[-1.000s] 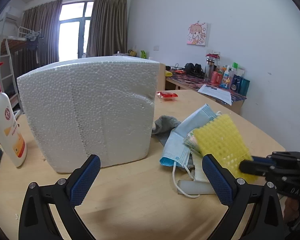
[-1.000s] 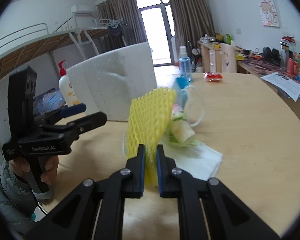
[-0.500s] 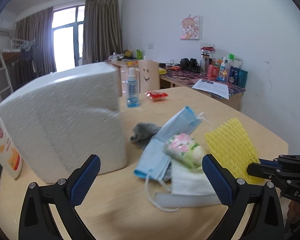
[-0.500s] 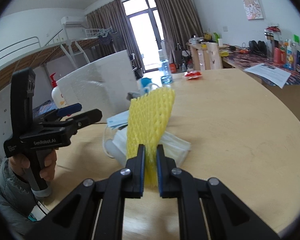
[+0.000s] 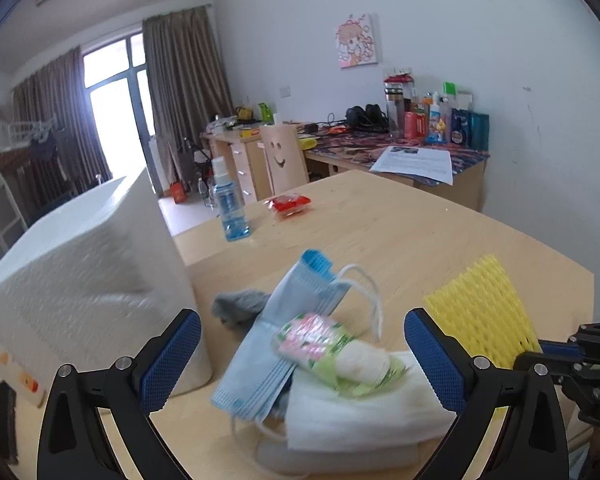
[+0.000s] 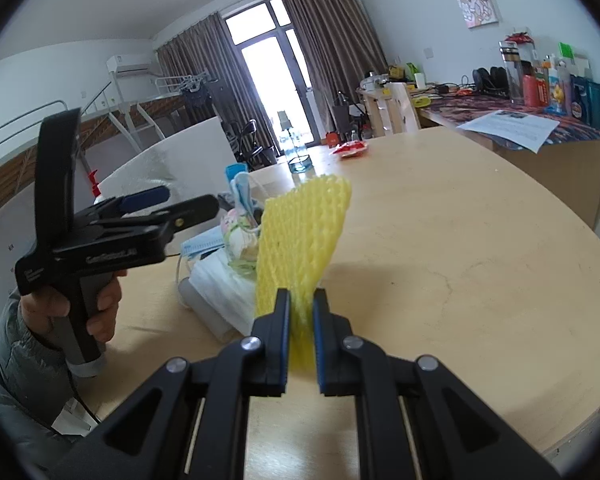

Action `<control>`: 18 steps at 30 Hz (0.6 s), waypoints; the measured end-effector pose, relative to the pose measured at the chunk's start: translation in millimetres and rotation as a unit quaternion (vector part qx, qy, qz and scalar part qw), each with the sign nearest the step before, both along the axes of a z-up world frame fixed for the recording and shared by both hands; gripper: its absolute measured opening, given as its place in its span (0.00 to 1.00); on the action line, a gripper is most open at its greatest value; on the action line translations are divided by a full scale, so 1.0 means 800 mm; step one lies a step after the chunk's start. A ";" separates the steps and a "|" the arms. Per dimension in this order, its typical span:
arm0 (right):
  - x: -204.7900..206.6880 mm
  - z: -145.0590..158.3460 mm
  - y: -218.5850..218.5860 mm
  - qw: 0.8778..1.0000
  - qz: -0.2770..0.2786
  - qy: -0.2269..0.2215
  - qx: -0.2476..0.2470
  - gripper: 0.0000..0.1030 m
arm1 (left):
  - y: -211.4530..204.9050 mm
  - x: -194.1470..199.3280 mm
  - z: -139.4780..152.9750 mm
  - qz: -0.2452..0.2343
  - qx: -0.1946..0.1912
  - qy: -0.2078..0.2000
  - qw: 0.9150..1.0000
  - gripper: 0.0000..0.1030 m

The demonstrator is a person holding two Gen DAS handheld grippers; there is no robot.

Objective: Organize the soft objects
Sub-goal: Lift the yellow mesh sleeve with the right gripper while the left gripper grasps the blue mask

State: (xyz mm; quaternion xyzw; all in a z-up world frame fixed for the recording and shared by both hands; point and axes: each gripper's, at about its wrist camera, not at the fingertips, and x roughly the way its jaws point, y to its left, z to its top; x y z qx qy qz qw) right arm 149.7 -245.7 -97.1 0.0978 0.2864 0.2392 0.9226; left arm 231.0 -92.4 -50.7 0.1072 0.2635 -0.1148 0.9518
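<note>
Item 1. Foam box [image 5: 88, 296]: white polystyrene, grainy surface, standing on the table [image 5: 440, 240] just left of the left gripper [image 5: 302, 354]. Likely the container meant for the soft goods; its opening is not visible.

Item 2. Left gripper: jaws spread wide, holding nothing, raised above the pile that lies between and ahead of its blue pads [image 5: 172, 360]. The stance suggests it is lining up on the next piece.

Item 3. Pile of soft objects, straight ahead of the left gripper, resting on the table:
- grey cloth [image 5: 240, 310], crumpled, farthest back, partly under the mask;
- blue face mask [image 5: 276, 336], pleated, folded, white ear loops sticking up, leaning across the heap;
- tissue packet [image 5: 332, 354], floral pink-and-green wrapper, lying on top;
- white folded cloth [image 5: 364, 412], thick, at the bottom, nearest the gripper.

Item 4. Yellow foam net [image 6: 300, 240]: open-mesh sleeve, flattened, standing upright. The right gripper [image 6: 301, 336] is clamped on its lower end, lifting it off the table just right of the pile, presumably to separate it for sorting.

Item 5. Beyond the pile, well apart: blue spray bottle [image 5: 230, 204] and red snack packet [image 5: 290, 204], both apparently outside the task.
</note>
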 end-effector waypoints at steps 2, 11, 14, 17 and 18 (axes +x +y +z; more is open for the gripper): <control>0.001 -0.002 -0.004 1.000 0.000 0.002 0.003 0.13 | -0.010 0.009 -0.003 -0.006 0.007 0.001 1.000 0.99; 0.006 -0.011 -0.019 1.000 -0.005 0.013 0.018 0.13 | -0.029 0.050 -0.016 -0.002 0.012 0.026 1.000 0.90; 0.007 -0.014 -0.022 1.000 -0.005 0.015 0.023 0.13 | -0.034 0.057 -0.020 0.002 0.021 0.033 0.999 0.77; 0.006 -0.014 -0.022 1.000 -0.004 0.015 0.026 0.13 | -0.036 0.061 -0.021 0.004 0.028 0.034 0.999 0.66; 0.006 -0.015 -0.024 1.000 -0.004 0.016 0.026 0.13 | -0.038 0.062 -0.022 0.004 0.030 0.034 0.999 0.59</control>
